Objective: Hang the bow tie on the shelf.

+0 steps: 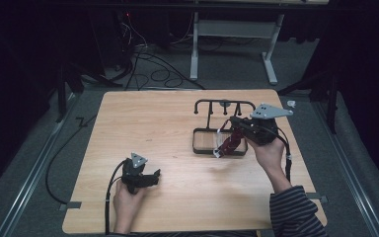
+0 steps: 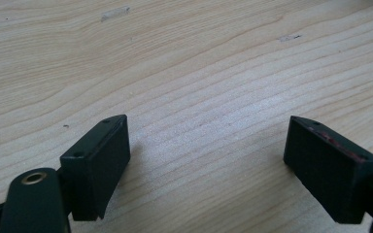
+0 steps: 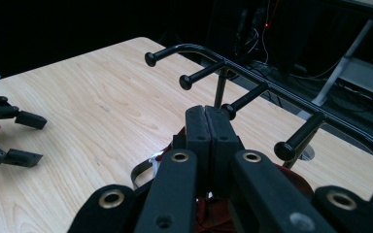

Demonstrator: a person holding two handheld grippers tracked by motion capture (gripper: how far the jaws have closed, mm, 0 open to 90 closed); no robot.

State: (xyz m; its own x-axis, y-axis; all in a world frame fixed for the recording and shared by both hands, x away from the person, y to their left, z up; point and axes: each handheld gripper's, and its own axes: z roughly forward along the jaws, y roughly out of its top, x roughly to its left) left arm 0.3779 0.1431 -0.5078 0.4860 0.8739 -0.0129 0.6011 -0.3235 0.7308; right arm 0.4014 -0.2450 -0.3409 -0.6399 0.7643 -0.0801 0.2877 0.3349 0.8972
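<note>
A black wire rack point(image 1: 224, 102) with several knob-tipped pegs stands over a shallow black tray point(image 1: 196, 140) right of the table's middle. My right gripper point(image 1: 237, 129) is shut on a dark red fabric item point(image 1: 228, 143) with a white tag point(image 1: 217, 154), which hangs down into the tray. In the right gripper view the closed jaws of my right gripper point(image 3: 205, 114) point at the rack's pegs point(image 3: 252, 73), with red fabric point(image 3: 291, 182) beneath them. My left gripper point(image 1: 154, 178) rests open on bare wood near the front left, as the left gripper view point(image 2: 209, 131) confirms, holding nothing.
The wooden table point(image 1: 143, 123) has wide bare room at left and front. A small white object point(image 1: 291, 103) lies at the far right corner. Cables point(image 1: 153, 74) and a white desk frame point(image 1: 195, 44) sit on the floor beyond.
</note>
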